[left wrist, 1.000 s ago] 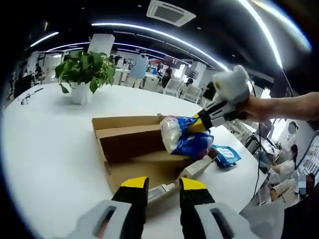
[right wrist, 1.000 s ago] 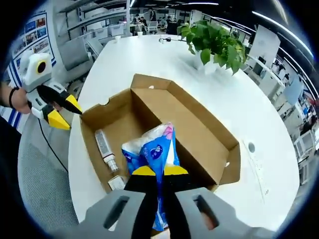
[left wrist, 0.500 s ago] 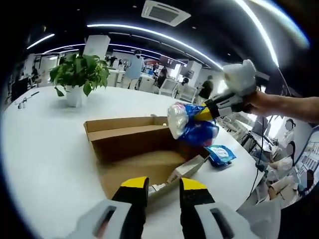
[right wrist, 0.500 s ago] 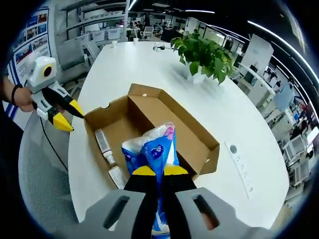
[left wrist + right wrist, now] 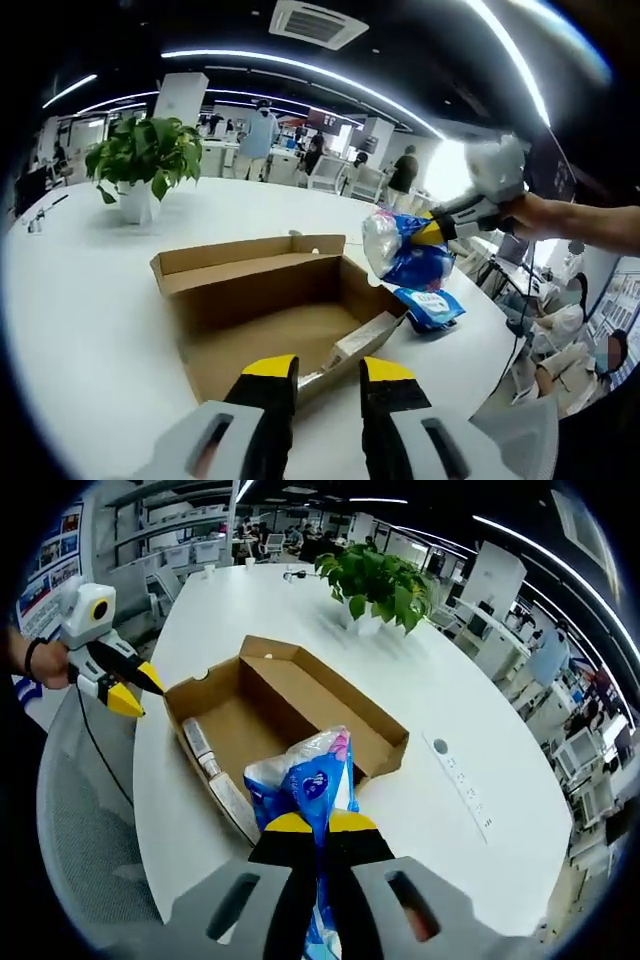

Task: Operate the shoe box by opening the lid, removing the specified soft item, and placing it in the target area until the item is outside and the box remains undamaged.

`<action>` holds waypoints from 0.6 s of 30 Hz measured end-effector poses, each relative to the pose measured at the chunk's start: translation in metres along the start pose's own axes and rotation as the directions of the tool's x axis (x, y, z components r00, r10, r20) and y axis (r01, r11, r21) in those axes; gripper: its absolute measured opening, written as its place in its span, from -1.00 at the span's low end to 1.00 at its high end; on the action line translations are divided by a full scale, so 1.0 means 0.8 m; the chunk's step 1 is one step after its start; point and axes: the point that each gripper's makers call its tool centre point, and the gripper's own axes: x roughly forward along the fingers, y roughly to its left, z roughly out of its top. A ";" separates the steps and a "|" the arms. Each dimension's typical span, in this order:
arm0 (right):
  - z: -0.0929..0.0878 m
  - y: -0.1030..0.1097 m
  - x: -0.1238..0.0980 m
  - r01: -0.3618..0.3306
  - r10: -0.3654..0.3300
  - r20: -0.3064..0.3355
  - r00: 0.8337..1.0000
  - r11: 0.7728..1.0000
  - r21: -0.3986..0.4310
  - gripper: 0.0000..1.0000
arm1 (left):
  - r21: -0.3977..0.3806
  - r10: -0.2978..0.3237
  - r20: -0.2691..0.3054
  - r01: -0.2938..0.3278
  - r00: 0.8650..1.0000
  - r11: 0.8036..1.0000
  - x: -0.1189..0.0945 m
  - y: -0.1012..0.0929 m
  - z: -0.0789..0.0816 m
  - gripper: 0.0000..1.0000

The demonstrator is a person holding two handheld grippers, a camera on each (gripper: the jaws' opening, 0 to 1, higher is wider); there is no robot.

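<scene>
An open brown cardboard shoe box lies on the white table, lid folded back. My right gripper is shut on a soft blue-and-white tissue pack, held in the air above and beside the box's right end. My left gripper hovers open at the box's near edge with nothing between its fingers. A tube and a small flat carton lie inside the box.
A potted green plant stands on the table beyond the box. Another blue packet lies on the table right of the box. A power socket strip is set into the tabletop. Chairs and people are around the office.
My right gripper has lifted the tissue pack up and away from the box, toward its right end. The left gripper stays open near the box's edge.
</scene>
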 end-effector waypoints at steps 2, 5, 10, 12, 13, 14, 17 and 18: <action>-0.017 -0.004 -0.009 0.012 -0.011 -0.009 1.000 1.000 0.015 -1.00 | 0.008 -0.005 -0.003 0.005 1.000 1.000 0.002 -0.005 0.002 -0.51; -0.044 -0.010 -0.021 0.033 -0.032 -0.024 0.999 0.998 0.053 -1.00 | 0.020 -0.015 -0.008 0.015 1.000 1.000 0.006 -0.012 0.004 -0.51; -0.084 -0.019 -0.041 0.065 -0.062 -0.039 0.997 0.992 0.110 -1.00 | 0.040 -0.031 -0.023 0.031 0.999 0.999 0.014 -0.025 0.005 -0.51; -0.098 -0.019 -0.051 0.080 -0.074 -0.042 0.996 0.987 0.137 -1.00 | 0.049 -0.034 -0.026 0.036 0.999 0.998 0.016 -0.029 0.007 -0.51; -0.104 -0.019 -0.055 0.084 -0.079 -0.045 0.996 0.986 0.146 -1.00 | 0.052 -0.036 -0.027 0.037 0.999 0.998 0.016 -0.031 0.008 -0.51; -0.112 -0.020 -0.061 0.092 -0.086 -0.047 0.995 0.984 0.153 -1.00 | 0.055 -0.037 -0.028 0.039 0.999 0.998 0.018 -0.033 0.009 -0.51; -0.133 -0.023 -0.077 0.110 -0.102 -0.057 0.993 0.978 0.179 -1.00 | 0.064 -0.039 -0.030 0.041 0.999 0.997 0.021 -0.038 0.012 -0.51; -0.142 -0.025 -0.083 0.120 -0.109 -0.063 0.992 0.974 0.190 -1.00 | 0.066 -0.041 -0.031 0.043 0.999 0.997 0.023 -0.040 0.014 -0.50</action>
